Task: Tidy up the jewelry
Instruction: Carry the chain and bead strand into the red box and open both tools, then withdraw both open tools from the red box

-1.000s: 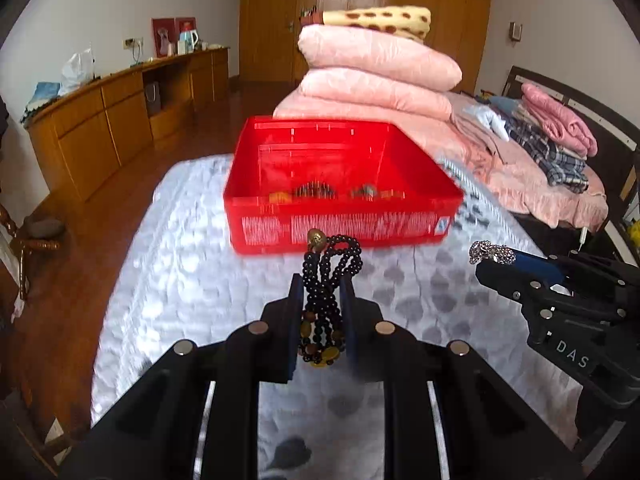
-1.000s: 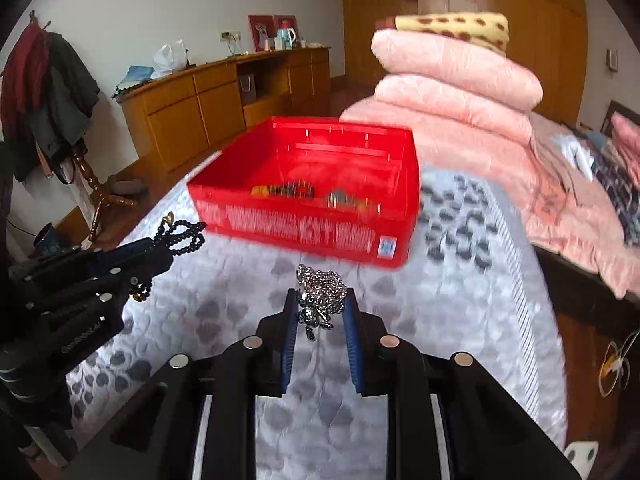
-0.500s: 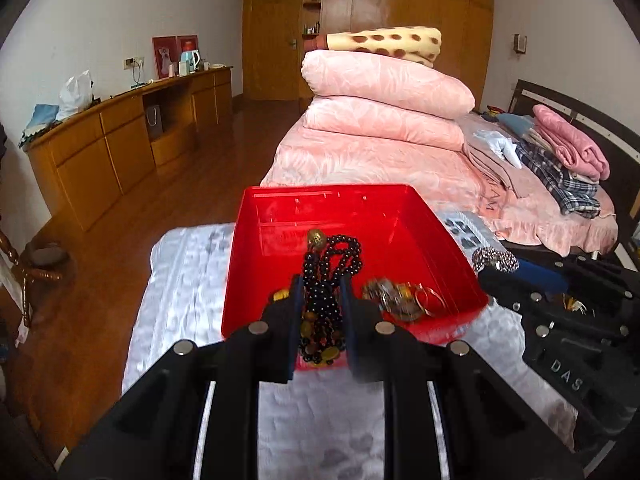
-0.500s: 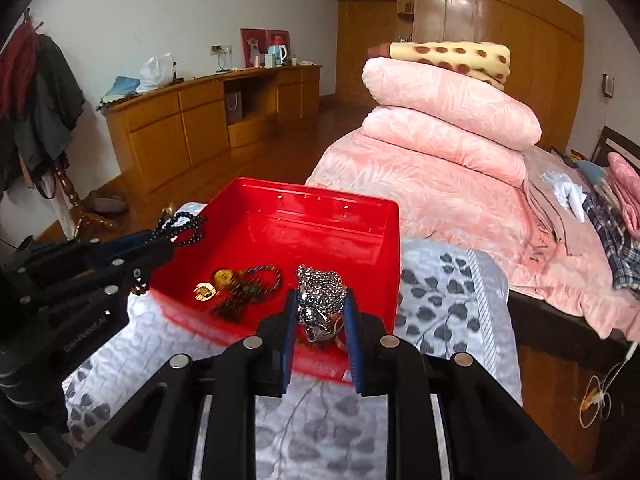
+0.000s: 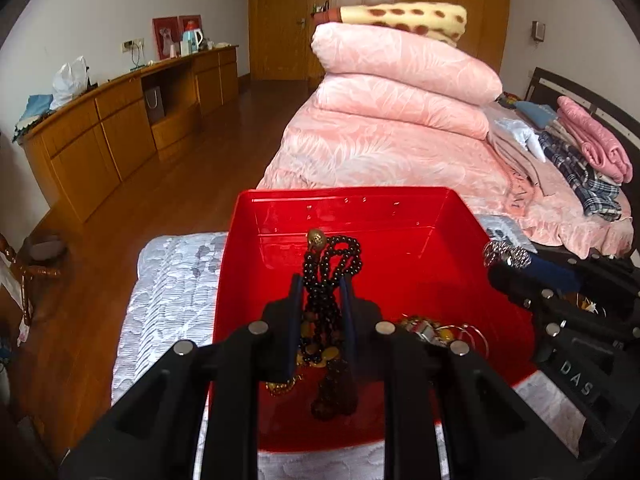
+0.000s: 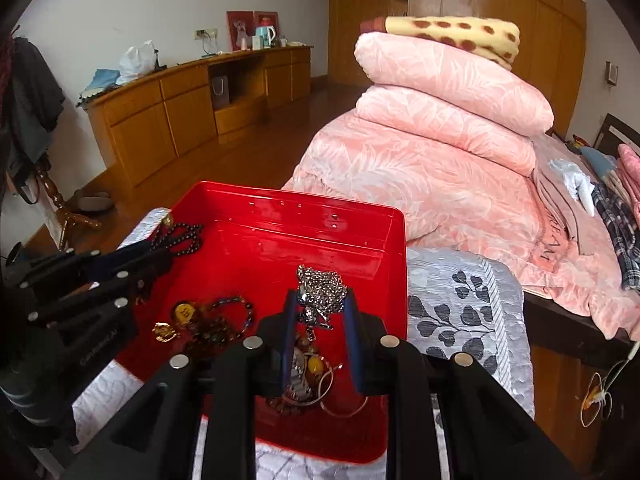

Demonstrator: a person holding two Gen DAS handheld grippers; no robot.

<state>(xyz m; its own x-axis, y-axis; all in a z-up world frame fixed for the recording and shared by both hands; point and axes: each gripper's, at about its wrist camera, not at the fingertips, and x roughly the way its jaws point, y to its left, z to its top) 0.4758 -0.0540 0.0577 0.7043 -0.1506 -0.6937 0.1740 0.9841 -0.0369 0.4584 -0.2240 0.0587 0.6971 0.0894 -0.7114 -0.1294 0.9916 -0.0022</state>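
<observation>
With both pieces carried over the red box, the drop-off step seems at hand; next, I judge, the jaws must part. Left gripper clamps the black beads, right gripper the silver chain; both tilt downward above the box.

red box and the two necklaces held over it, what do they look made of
Red box: looks like glossy moulded plastic, with bright reflections on its inner walls.
Black bead necklace: small shiny dark beads, possibly glass, stone or polished wood, with a brass-coloured round bead on top.
Silver chain necklace: looks like metal, fine glinting links.
</observation>
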